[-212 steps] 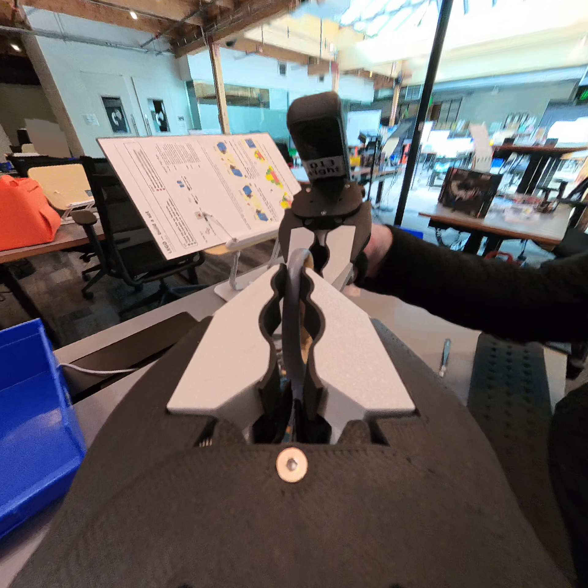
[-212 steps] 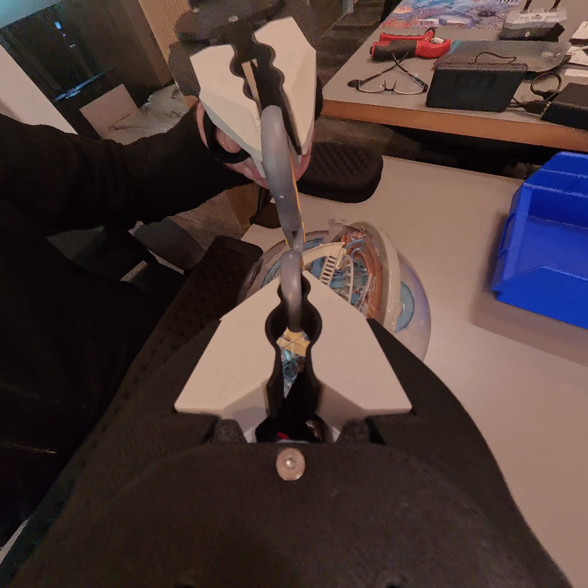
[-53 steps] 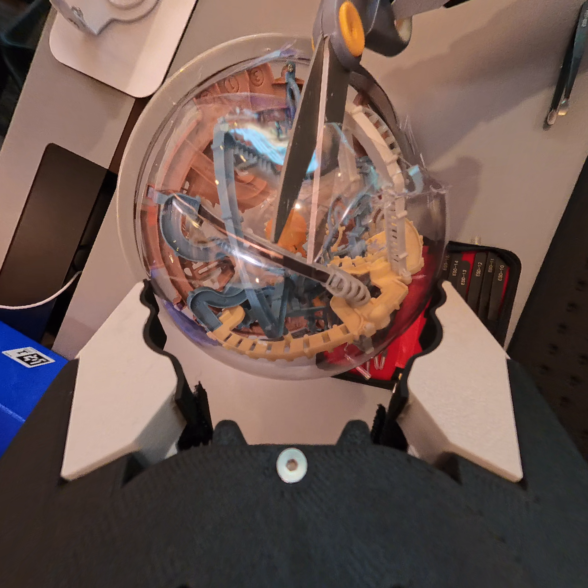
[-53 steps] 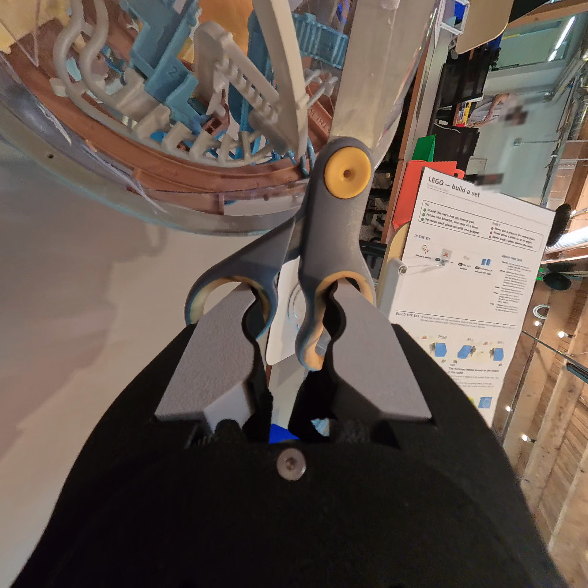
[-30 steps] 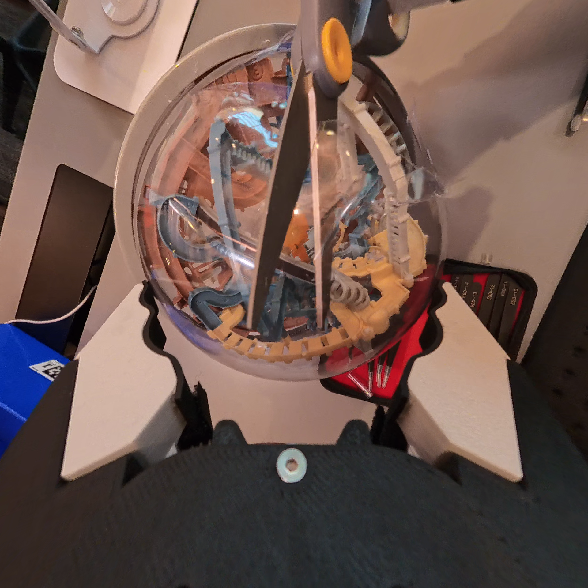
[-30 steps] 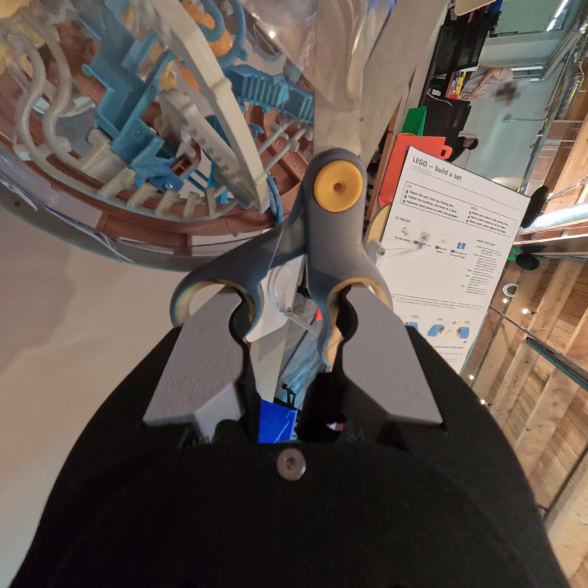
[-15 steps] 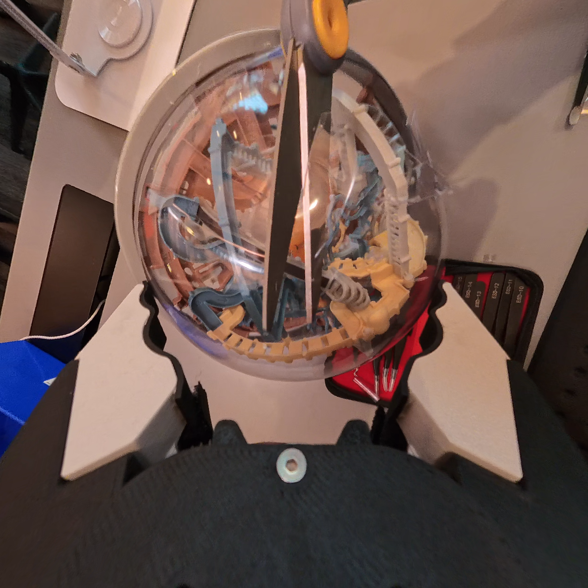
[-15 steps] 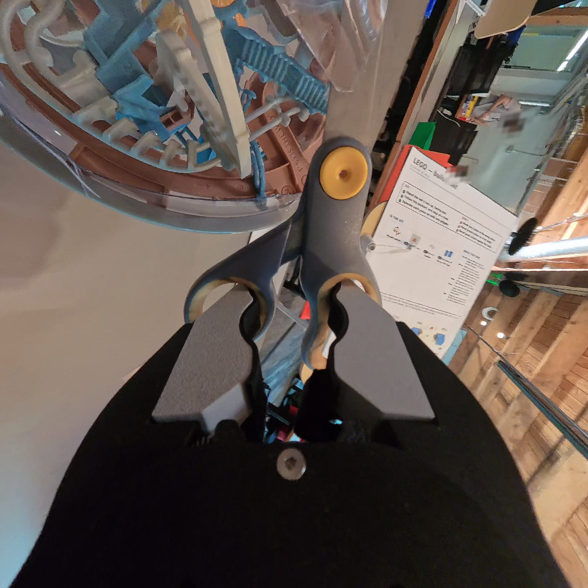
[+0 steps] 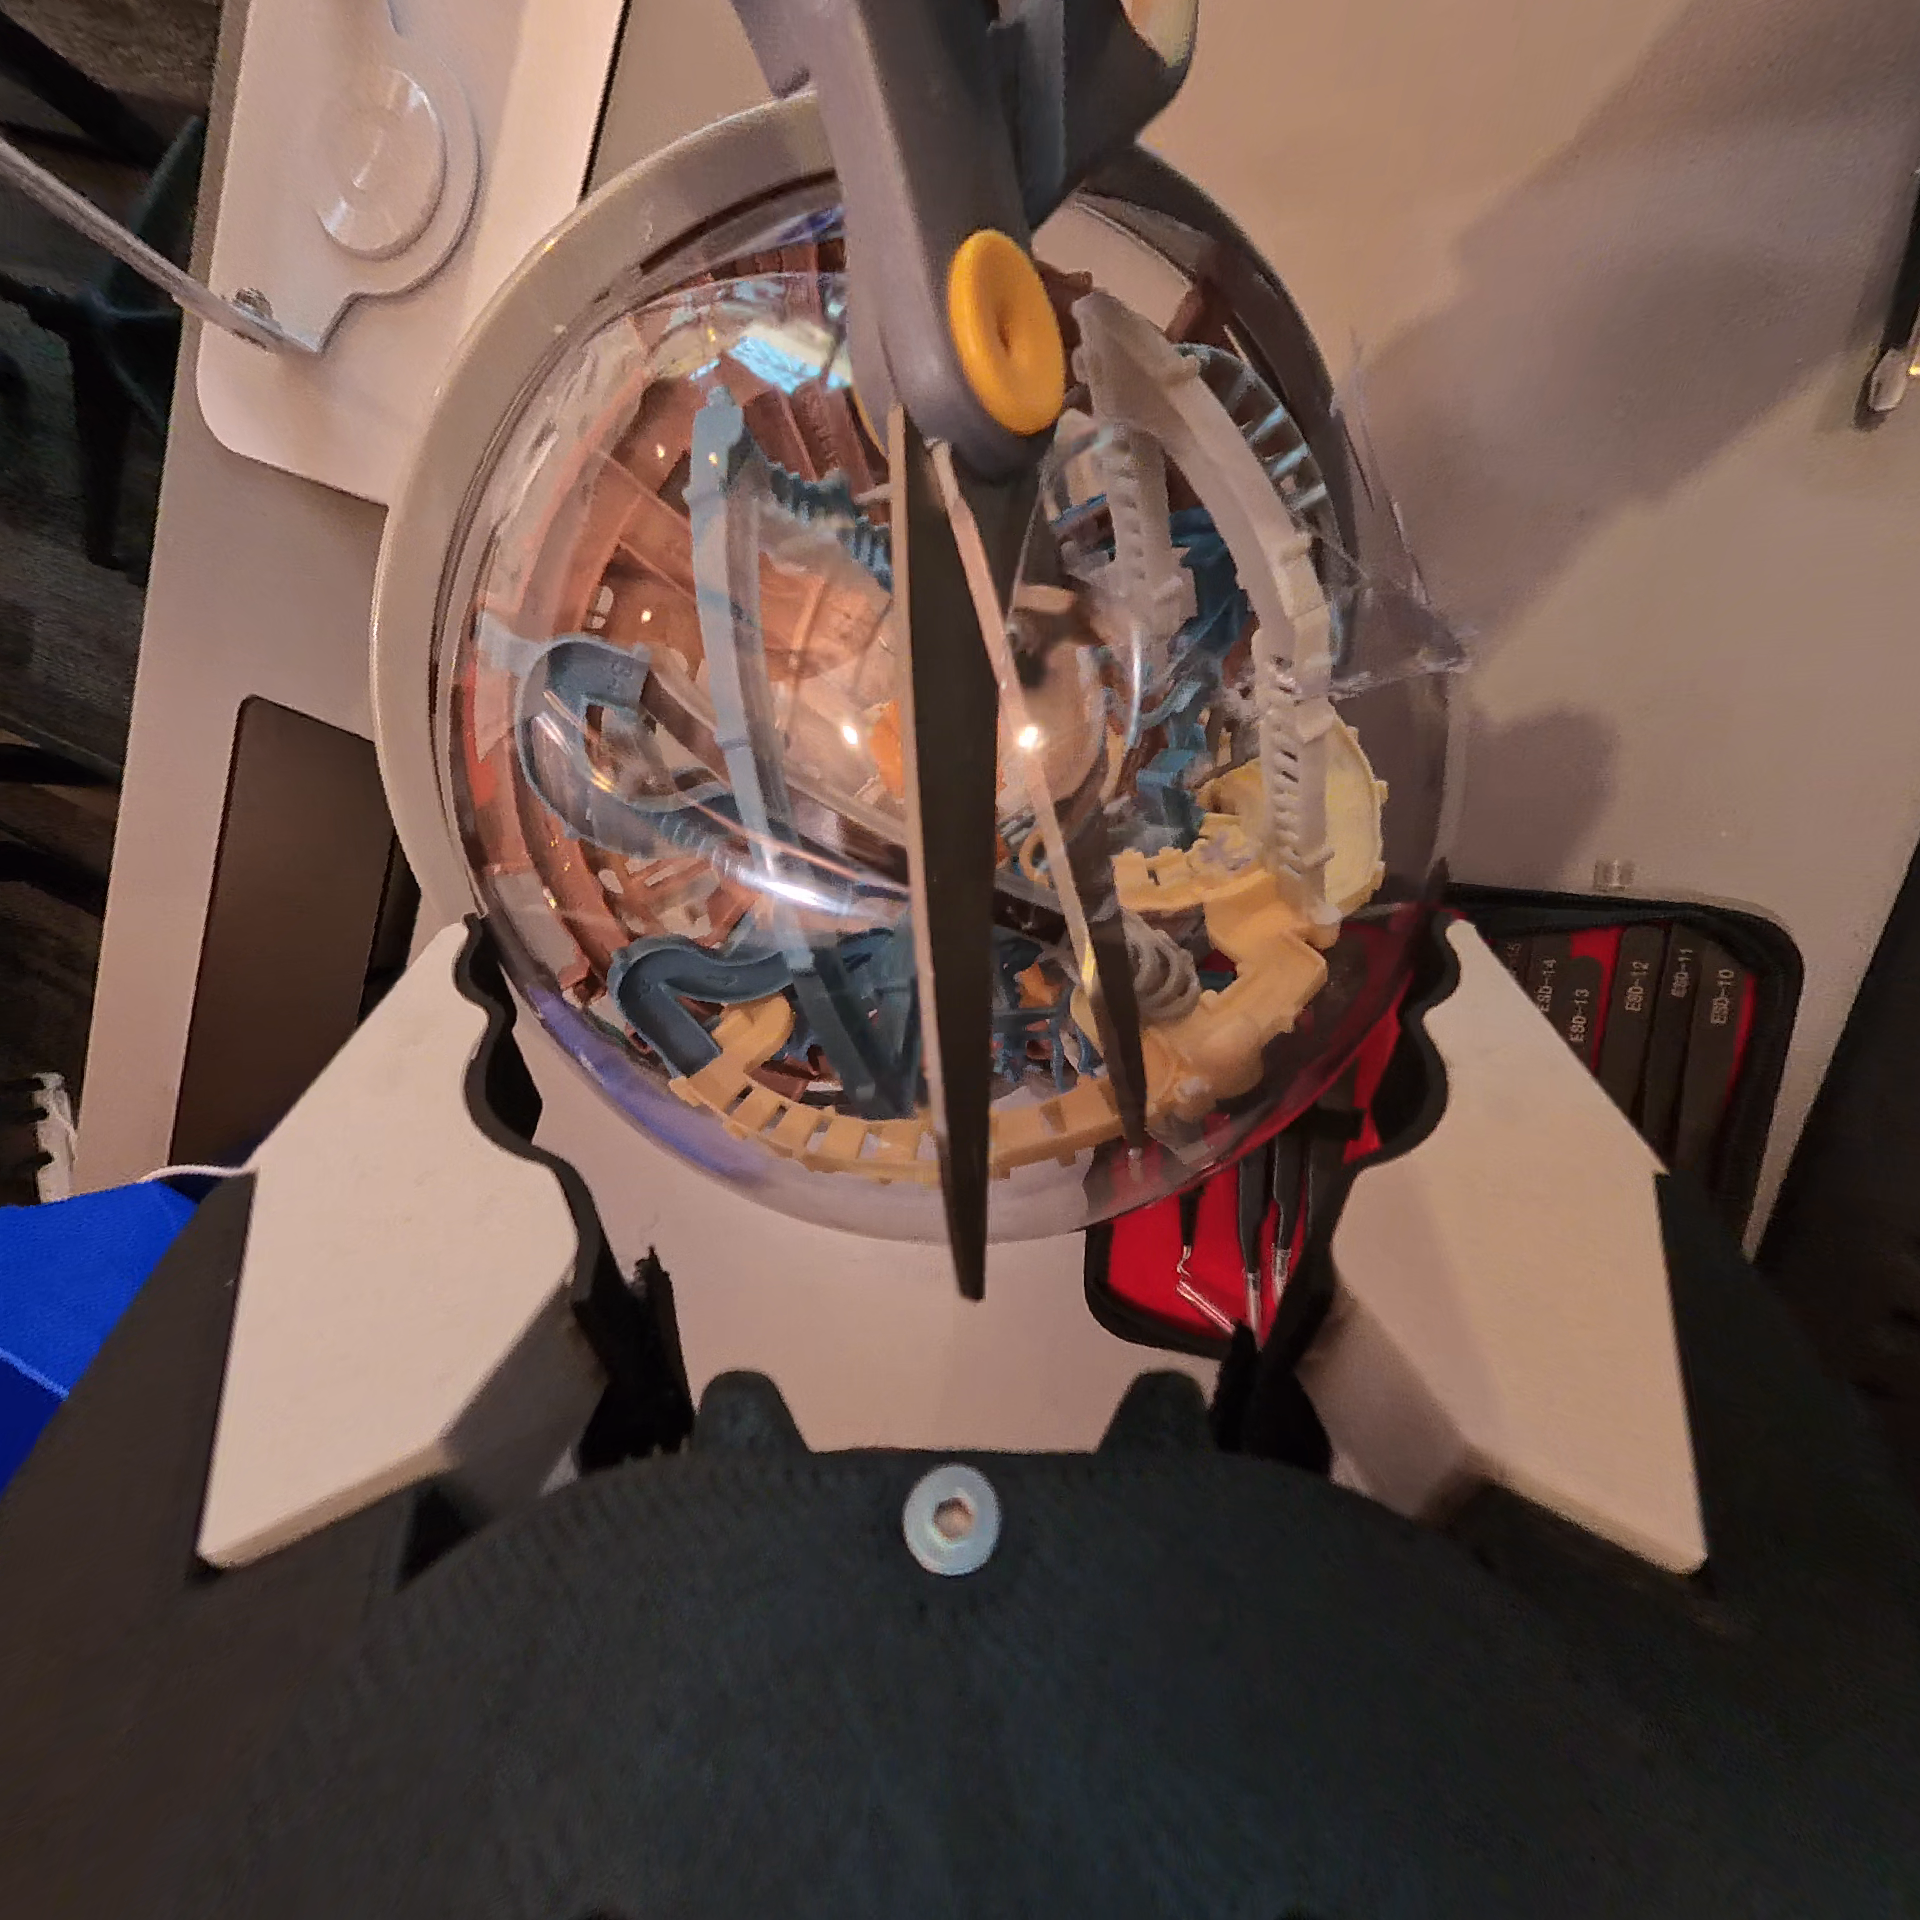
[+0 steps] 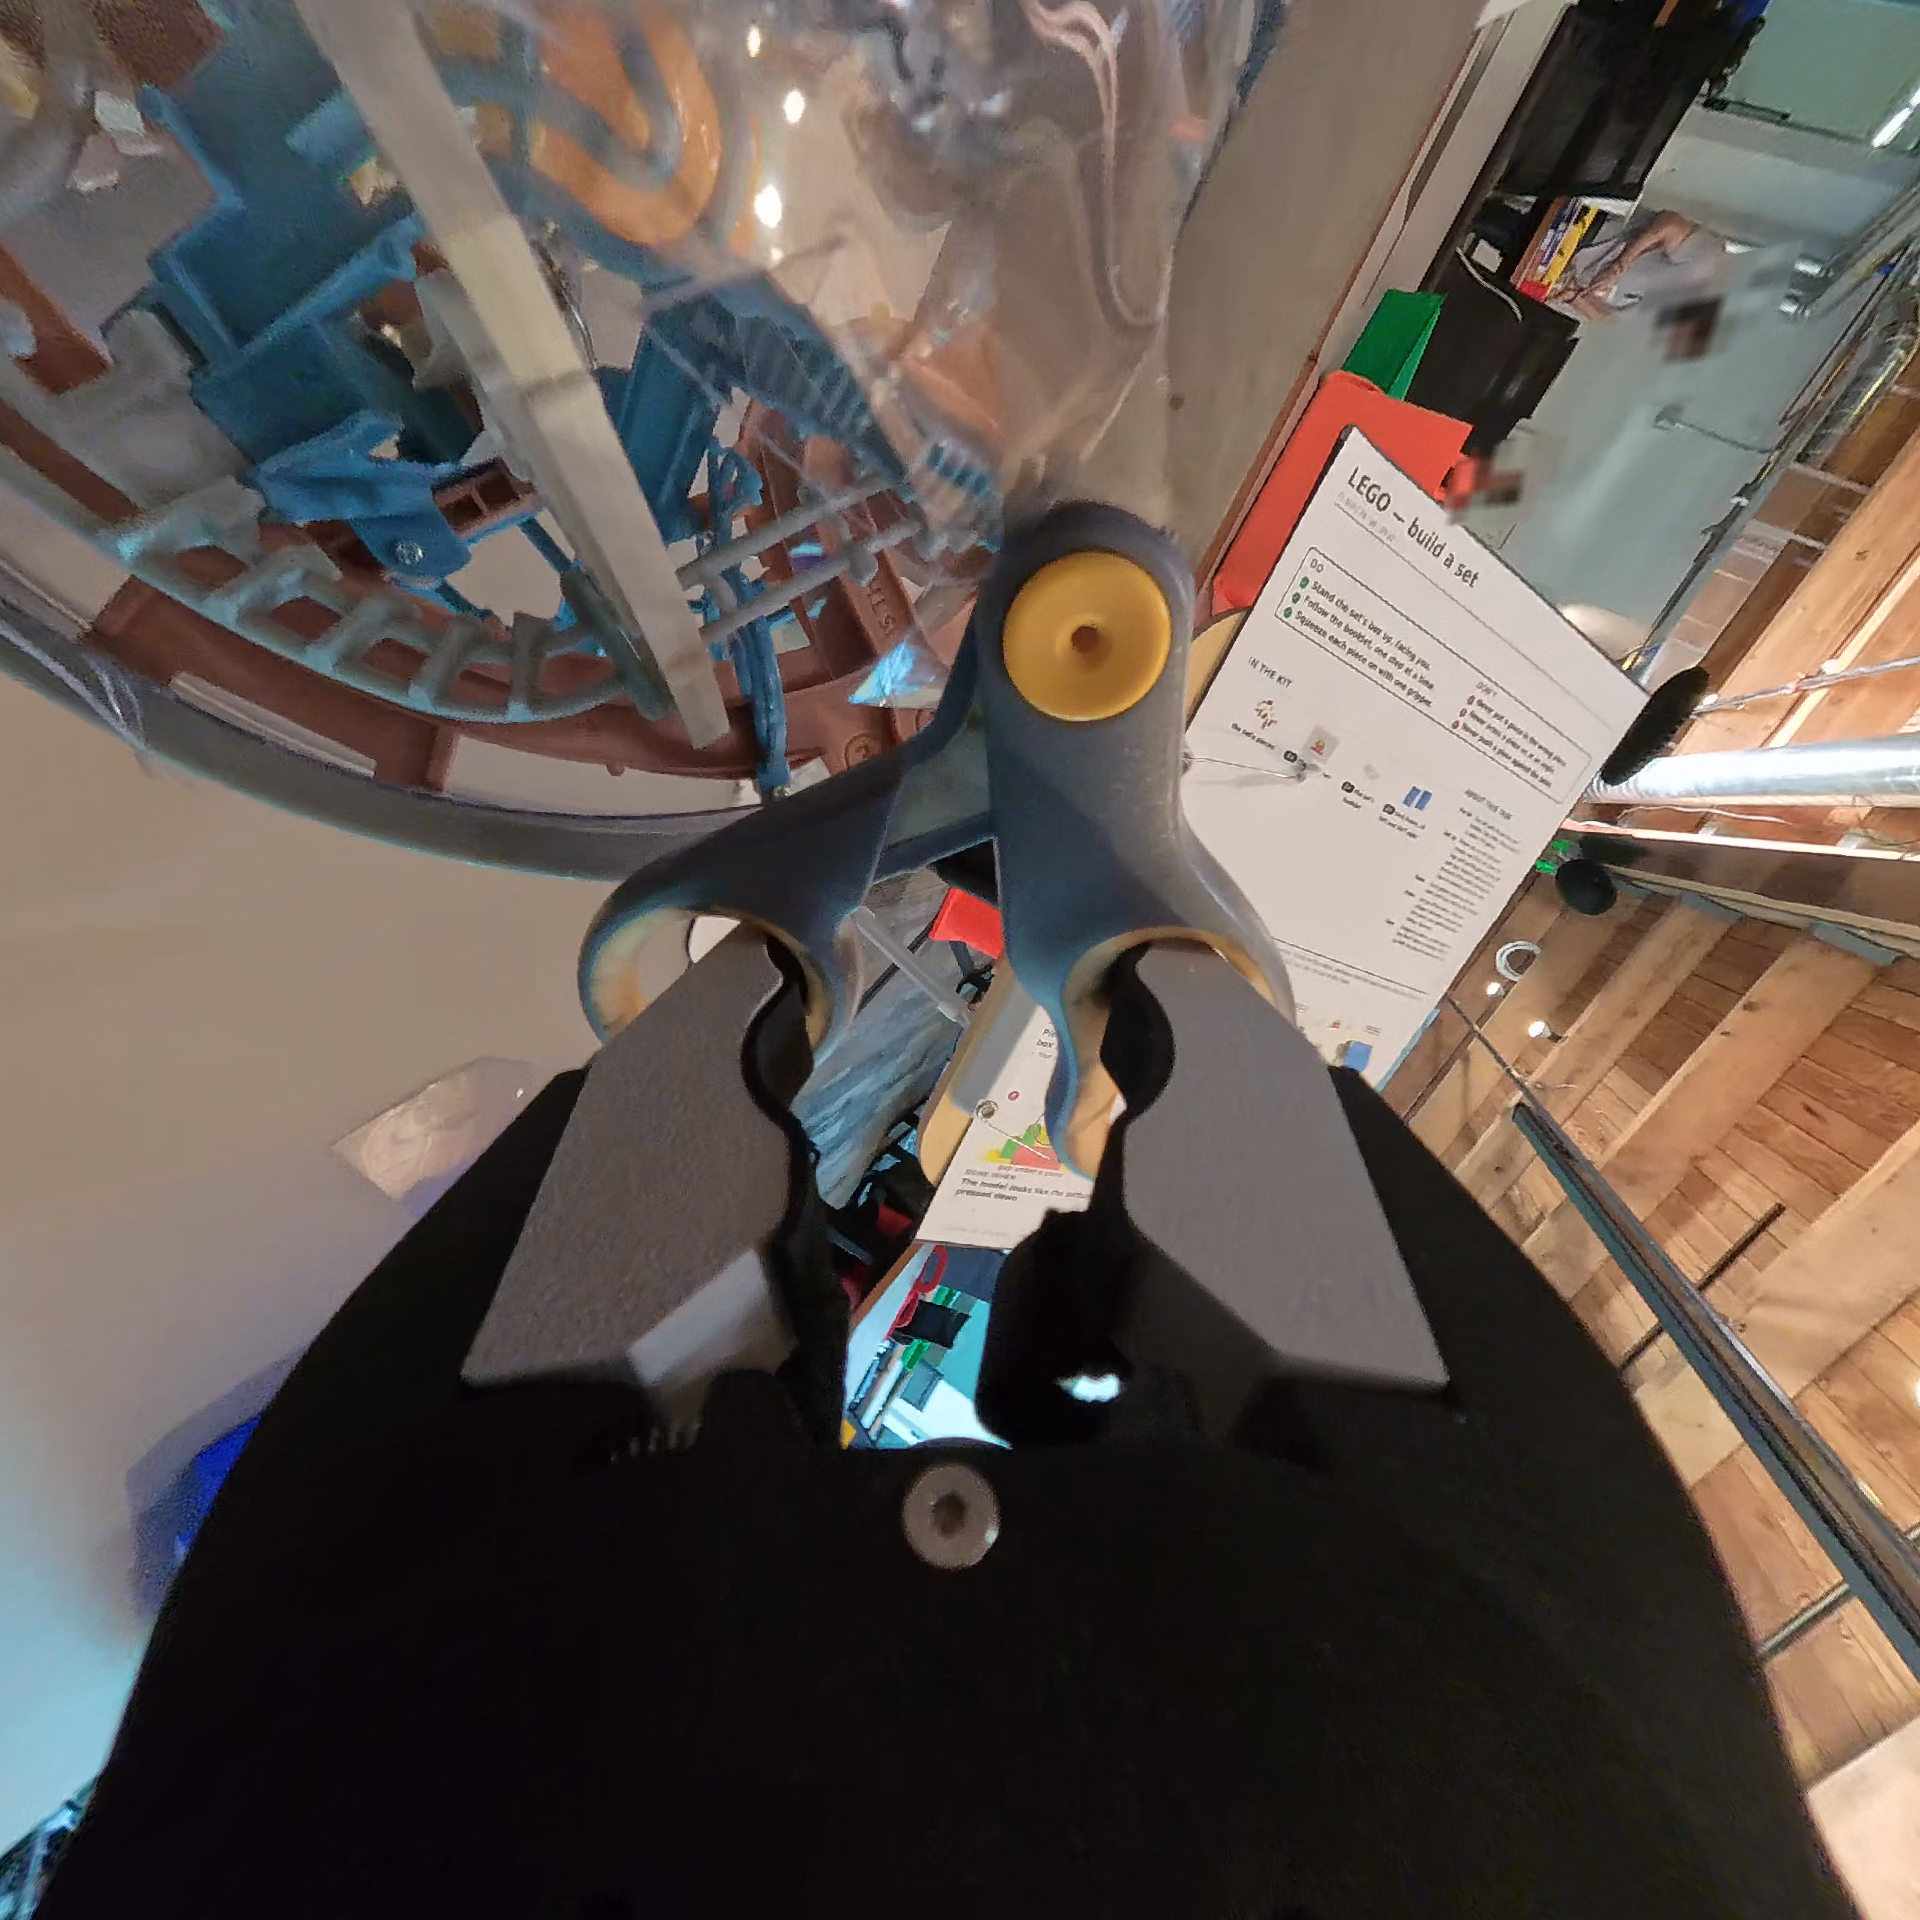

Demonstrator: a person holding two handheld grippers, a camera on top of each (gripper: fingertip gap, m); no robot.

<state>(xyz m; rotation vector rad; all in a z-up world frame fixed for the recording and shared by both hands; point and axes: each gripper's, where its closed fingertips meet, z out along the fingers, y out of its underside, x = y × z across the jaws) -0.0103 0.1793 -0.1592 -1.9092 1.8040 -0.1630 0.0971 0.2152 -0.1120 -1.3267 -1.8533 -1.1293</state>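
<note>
Ball (image 9: 727,727) of clear plastic, full of blue, brown, yellow and grey tracks, with a grey ring around the far half. Seen in the left wrist view between the two white fingers (image 9: 416,1195) of the left gripper (image 9: 956,935). Jaws spread wide and pressed on the ball at both sides, so grasping it. Held over the pale table (image 9: 1558,312); cannot tell whether resting on it or lifted. Lower right edge of the ball in front of an open red and black tool case (image 9: 1662,1018).

Scissors (image 9: 940,831) with grey handles and a yellow pivot, coming down from the top of that view. Blades parted: one dark blade across the front of the ball, with the tip just past the lower edge; the other seems to lie under the clear shell, toward the right. Loose flap of clear film (image 9: 1392,623) sticking out at the right side of the ball.

Right gripper (image 10: 961,951) with one finger in each handle loop of the scissors (image 10: 1081,779), jaws part-way apart and carrying the scissors in this way. Ball (image 10: 416,416) very close, at upper left of the right wrist view.

Blue bin (image 9: 83,1278) at the left edge, white stand base (image 9: 343,260) beyond the ball, printed sheet (image 10: 1455,748) behind the scissors.
</note>
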